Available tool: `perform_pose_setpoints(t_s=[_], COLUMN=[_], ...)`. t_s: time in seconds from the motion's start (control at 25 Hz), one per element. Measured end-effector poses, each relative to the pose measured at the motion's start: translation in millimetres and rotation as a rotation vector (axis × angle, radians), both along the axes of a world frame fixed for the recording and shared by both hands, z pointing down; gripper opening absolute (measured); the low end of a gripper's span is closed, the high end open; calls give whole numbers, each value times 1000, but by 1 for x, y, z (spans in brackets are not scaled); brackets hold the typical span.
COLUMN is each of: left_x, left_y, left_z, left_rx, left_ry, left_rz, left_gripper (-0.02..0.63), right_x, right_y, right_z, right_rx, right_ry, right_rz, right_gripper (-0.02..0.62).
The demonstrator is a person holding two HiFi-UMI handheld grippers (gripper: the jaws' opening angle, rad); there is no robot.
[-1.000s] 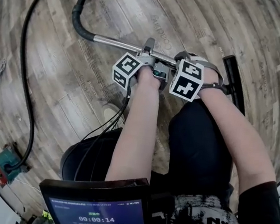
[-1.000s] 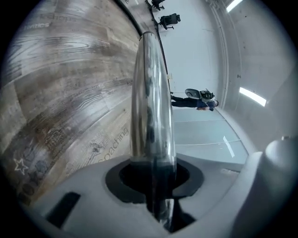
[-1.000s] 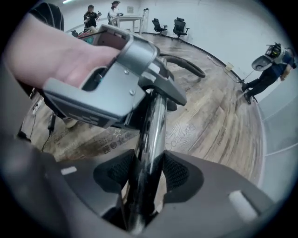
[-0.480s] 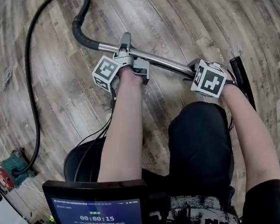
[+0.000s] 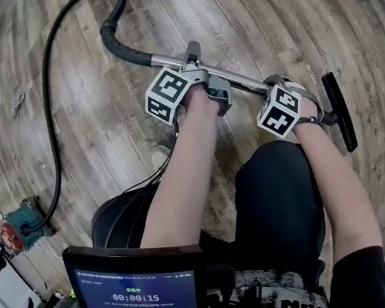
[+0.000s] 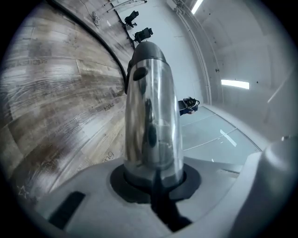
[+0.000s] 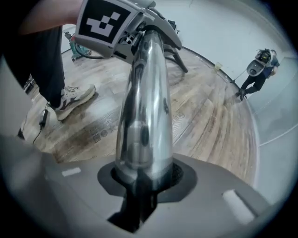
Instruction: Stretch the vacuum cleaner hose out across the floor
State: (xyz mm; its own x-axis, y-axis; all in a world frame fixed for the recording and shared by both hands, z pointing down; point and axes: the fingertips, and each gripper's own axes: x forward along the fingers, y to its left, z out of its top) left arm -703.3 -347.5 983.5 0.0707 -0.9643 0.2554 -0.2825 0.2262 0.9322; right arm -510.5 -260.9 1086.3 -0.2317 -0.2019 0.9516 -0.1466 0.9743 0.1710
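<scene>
L gripper point(image 5: 191, 61) & R gripper point(image 5: 275, 83) both clamping metal wand point(image 5: 246, 81), jaws just been closing on it; black hose point(image 5: 45, 98) curving across wood floor point(image 5: 97, 139).

Both bare forearms reach forward, side by side. The left gripper point(image 5: 191, 60) points nearly level; its jaws have just been closing and now clamp the metal wand point(image 5: 246, 80) between them. The right gripper point(image 5: 275, 83), near it along the same wand, points steeply down, and its jaws have likewise just been closing round the wand.

Bare studio: plank floor point(image 5: 112, 127), white walls point(image 7: 219, 23)
</scene>
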Motion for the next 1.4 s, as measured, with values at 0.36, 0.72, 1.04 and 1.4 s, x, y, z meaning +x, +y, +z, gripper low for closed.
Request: perform_pose_setpoints(t_s=[0.36, 0.72, 1.04, 1.4], left_x=[-4, -13, -2, 50], left_y=[-1, 15, 63, 135], left_z=[5, -83, -246, -419], left_rx=[-38, -97, -202, -245], left_ry=[-65, -46, -45, -27], left_rz=[34, 79, 63, -8], left_gripper=[46, 55, 51, 52], right_x=[-18, -28, -17, 46], right_y=[17, 50, 108, 168], right_z=[9, -97, -272, -453], right_rx=[-100, -244, -347, -389], right_ry=[-38, -11, -13, 6], right_rz=[-2, 7, 15, -65], right_gripper=[52, 52, 54, 54])
